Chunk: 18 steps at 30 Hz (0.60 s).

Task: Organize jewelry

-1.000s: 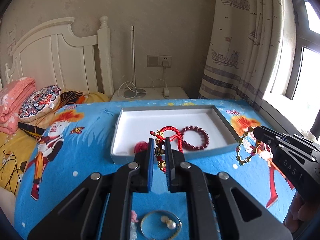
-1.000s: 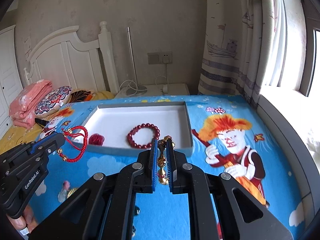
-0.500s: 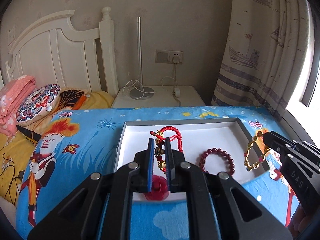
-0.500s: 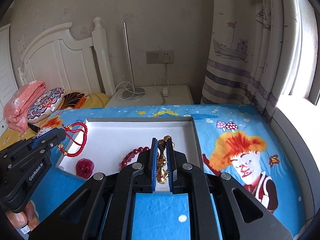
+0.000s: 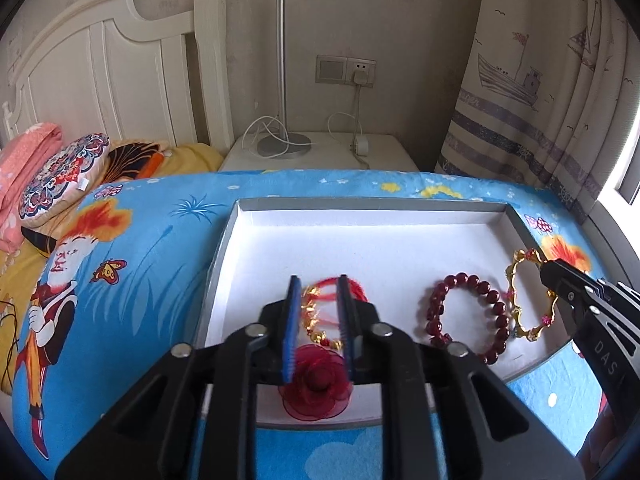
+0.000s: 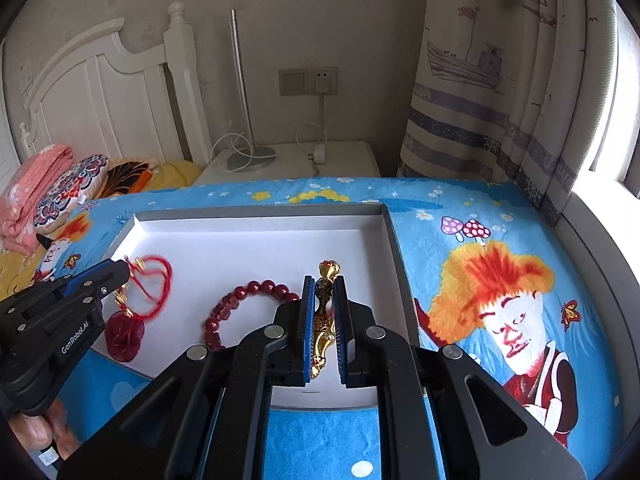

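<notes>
A grey-rimmed white tray (image 5: 360, 203) (image 6: 260, 212) lies on the blue cartoon bedspread. My left gripper (image 5: 319, 279) (image 6: 120, 271) hangs over its near left part. Its jaws are opening, and the blurred red cord bracelet (image 5: 316, 312) (image 6: 162, 280) hangs loose between them, above a red gauze flower (image 5: 316, 400) (image 6: 124, 332) in the tray. My right gripper (image 6: 323, 278) (image 5: 549, 269) is shut on a gold bracelet (image 6: 324, 320) (image 5: 528, 334), held over the tray's near right corner. A dark red bead bracelet (image 5: 464, 279) (image 6: 256, 287) lies in the tray between the two.
Beyond the bed stands a white bedside table (image 5: 320, 160) with a lamp base (image 5: 280, 148) and a charger cable. A white headboard (image 5: 120, 80) and pillows (image 5: 60, 172) are at the left. A curtain (image 5: 540, 100) and a window sill run along the right.
Both grippers moved forward and down over the tray. The left jaws have parted and the red cord bracelet sags between them. The right still clamps the gold bracelet.
</notes>
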Each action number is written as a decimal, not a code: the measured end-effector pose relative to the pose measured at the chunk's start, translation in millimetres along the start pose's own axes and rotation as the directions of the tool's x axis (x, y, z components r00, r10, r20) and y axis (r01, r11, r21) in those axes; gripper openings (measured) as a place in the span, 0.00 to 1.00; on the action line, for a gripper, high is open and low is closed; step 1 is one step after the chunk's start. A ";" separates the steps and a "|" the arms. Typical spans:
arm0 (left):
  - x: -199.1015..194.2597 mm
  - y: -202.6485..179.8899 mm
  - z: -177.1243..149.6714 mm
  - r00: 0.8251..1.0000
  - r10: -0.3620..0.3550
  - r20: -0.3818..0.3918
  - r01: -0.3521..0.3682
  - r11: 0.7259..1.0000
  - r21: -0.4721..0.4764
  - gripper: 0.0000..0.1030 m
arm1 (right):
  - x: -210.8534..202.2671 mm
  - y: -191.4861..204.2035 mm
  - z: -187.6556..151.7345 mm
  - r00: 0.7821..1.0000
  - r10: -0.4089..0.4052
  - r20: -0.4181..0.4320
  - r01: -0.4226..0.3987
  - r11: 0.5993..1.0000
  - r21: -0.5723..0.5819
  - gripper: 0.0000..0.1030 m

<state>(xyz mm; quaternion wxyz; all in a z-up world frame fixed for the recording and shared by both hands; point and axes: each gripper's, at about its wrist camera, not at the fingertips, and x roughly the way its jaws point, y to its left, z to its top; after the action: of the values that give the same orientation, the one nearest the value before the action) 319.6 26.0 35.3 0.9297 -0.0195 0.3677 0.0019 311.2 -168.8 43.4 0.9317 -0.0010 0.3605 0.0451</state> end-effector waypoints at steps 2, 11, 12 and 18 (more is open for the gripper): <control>-1.2 -0.3 -0.4 1.000 -0.001 0.004 0.001 1.000 -0.001 0.43 | 2.9 -0.3 -0.6 1.000 -0.010 -0.015 0.010 1.000 -0.004 0.13; -30.7 1.9 -4.5 0.998 0.011 0.054 -0.011 1.000 -0.013 0.69 | -13.3 -8.6 -6.4 1.000 -0.024 0.016 0.024 1.000 0.015 0.74; -36.6 3.3 -6.3 0.998 0.021 0.066 -0.020 1.000 -0.014 0.71 | -15.3 -10.9 -8.9 1.000 -0.026 0.014 0.026 0.999 0.021 0.76; -64.7 14.8 -24.0 0.992 0.066 0.106 -0.061 0.997 -0.055 0.71 | -34.1 -29.5 -24.9 1.000 -0.026 0.016 0.025 0.998 0.053 0.81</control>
<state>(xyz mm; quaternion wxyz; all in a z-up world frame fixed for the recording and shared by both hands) 255.7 40.6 61.5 0.9468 -0.0317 0.3174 0.0420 271.9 -201.9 46.9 0.9349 0.0192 0.3535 0.0236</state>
